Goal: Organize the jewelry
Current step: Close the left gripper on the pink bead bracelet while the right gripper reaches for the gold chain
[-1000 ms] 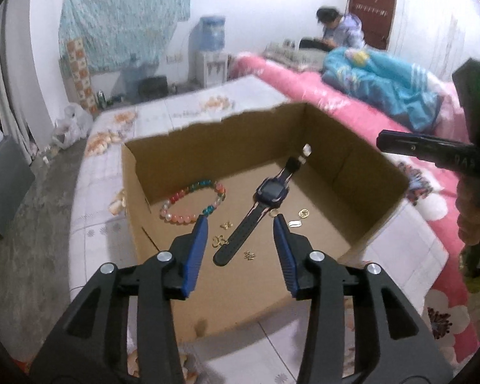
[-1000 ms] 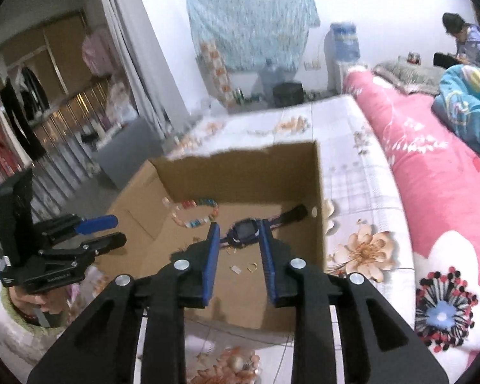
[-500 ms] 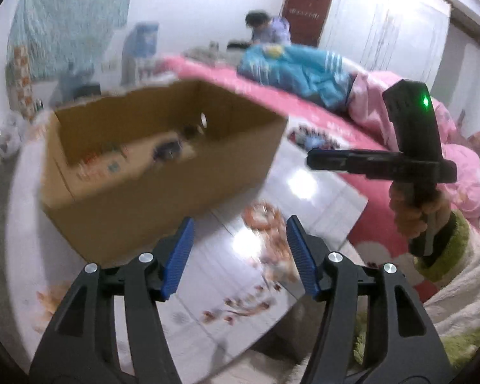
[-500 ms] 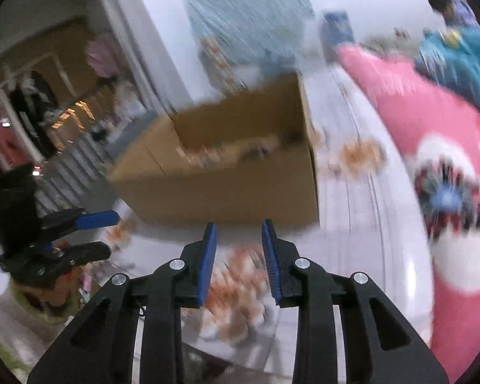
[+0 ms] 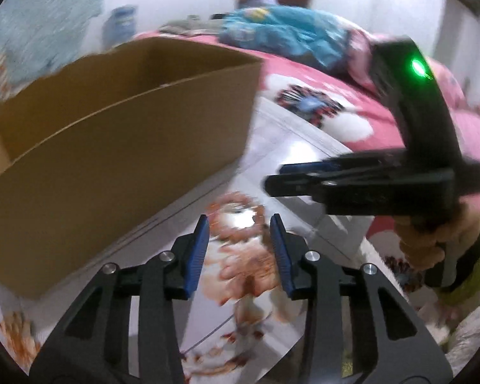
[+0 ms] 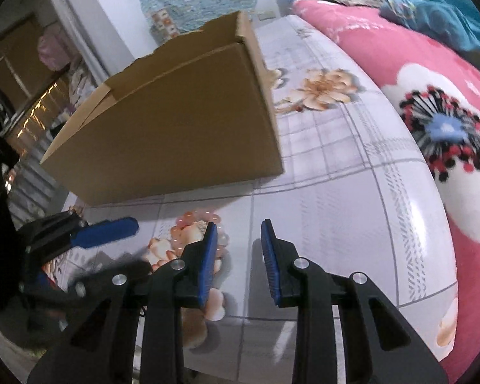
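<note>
Both hand-held grippers have dropped from above the cardboard box to the floral bedsheet before it.
Left hand-held gripper closing, empty; right hand-held gripper apart, empty; jewelry hidden behind the box wall.

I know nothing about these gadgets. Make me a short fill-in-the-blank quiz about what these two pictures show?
1. The big open container on the table is a brown ____ box.
2. The pads on the fingers of the right gripper are coloured ____.
3. Between those fingers there is ____; the left gripper is empty too, its jaws closing.
4. The tablecloth is printed with ____.

Missing words: cardboard; blue; nothing; flowers
</note>
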